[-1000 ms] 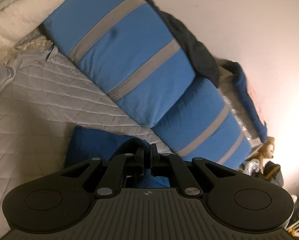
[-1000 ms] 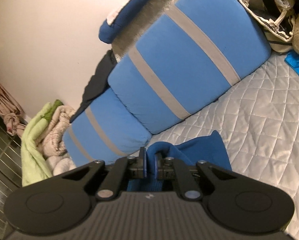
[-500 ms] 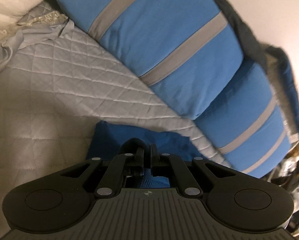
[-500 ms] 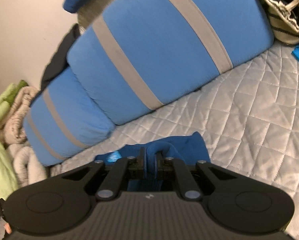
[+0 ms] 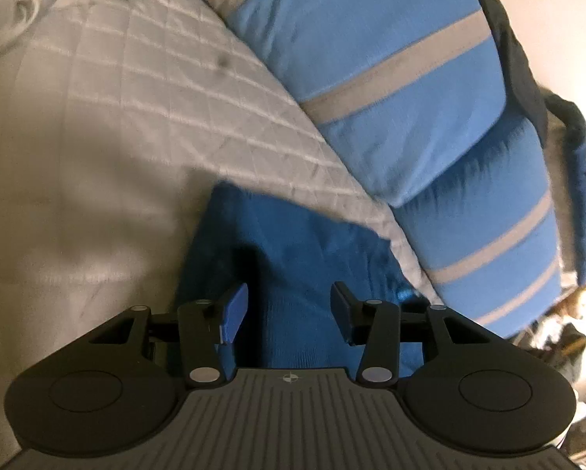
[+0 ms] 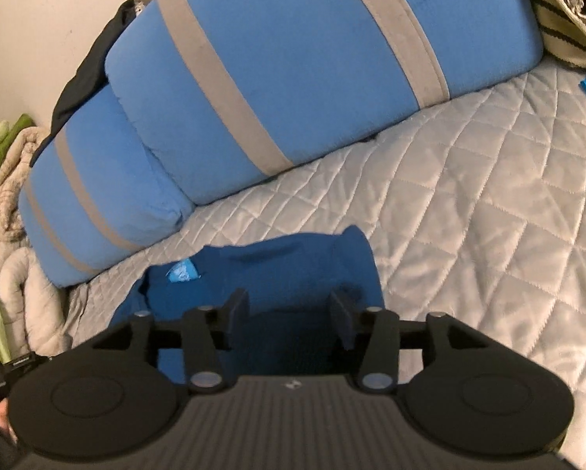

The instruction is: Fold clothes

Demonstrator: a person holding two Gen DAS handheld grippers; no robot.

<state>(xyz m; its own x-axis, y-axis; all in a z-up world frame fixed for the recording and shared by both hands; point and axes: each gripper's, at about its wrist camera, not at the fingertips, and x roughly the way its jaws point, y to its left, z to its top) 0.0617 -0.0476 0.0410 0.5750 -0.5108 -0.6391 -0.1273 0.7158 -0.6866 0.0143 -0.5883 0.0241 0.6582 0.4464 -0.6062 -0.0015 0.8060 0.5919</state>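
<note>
Left tool [image 5: 289, 307]: its jaws have just been opening; blue cloth lies between them, not pinched.
Right tool [image 6: 289, 309]: just opened too, holding nothing.
Blue cloth [image 5: 293, 243]: flat on the quilted bed [image 6: 469, 215], near the striped blue pillows [image 6: 293, 70].

The left gripper [image 5: 289, 309] hangs over a dark blue garment [image 5: 293, 250] lying on a grey quilted bedcover [image 5: 116, 117]. Its jaws have just been opening and stand apart, with the cloth showing between them but not pinched by the blue pads [image 5: 234, 309]. Beyond the garment, two blue cushions with grey stripes [image 5: 371, 62] lean along the bed's far edge, a dark cloth [image 5: 520, 62] draped behind them.
</note>
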